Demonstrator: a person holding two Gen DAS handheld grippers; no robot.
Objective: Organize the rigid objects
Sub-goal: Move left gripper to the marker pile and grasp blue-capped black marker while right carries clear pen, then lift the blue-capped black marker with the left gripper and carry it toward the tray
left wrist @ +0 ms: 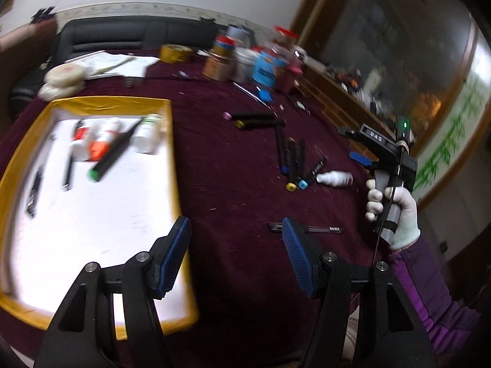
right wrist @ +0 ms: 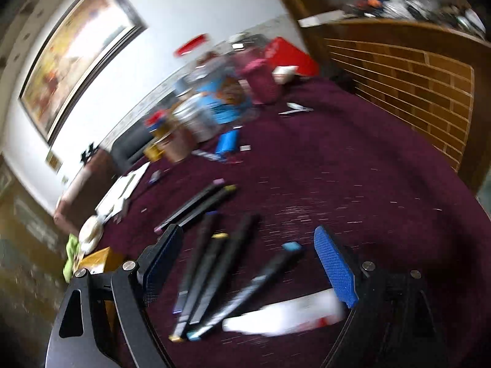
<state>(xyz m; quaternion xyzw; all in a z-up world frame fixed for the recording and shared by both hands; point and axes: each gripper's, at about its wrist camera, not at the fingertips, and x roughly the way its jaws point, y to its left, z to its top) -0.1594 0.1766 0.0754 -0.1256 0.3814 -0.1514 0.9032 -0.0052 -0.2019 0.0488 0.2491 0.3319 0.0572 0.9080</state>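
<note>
Left tongs (left wrist: pixel 236 227) spread, empty, over the bench (left wrist: pixel 233 159) beside the tray (left wrist: pixel 172 159). Right tongs (right wrist: pixel 248 239) spread, empty, above the markers (right wrist: pixel 214 273) and white bottle (right wrist: pixel 285 316) lying on the cloth.

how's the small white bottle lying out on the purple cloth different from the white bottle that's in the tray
The small white bottle lies alone on the bare maroon cloth, beside loose markers; the tray bottle lies in the yellow-rimmed tray among other sorted items. The tray bottle looks wider, with a greenish end; the cloth bottle narrows to a plain white neck. Both are white and lying on their sides.
</note>
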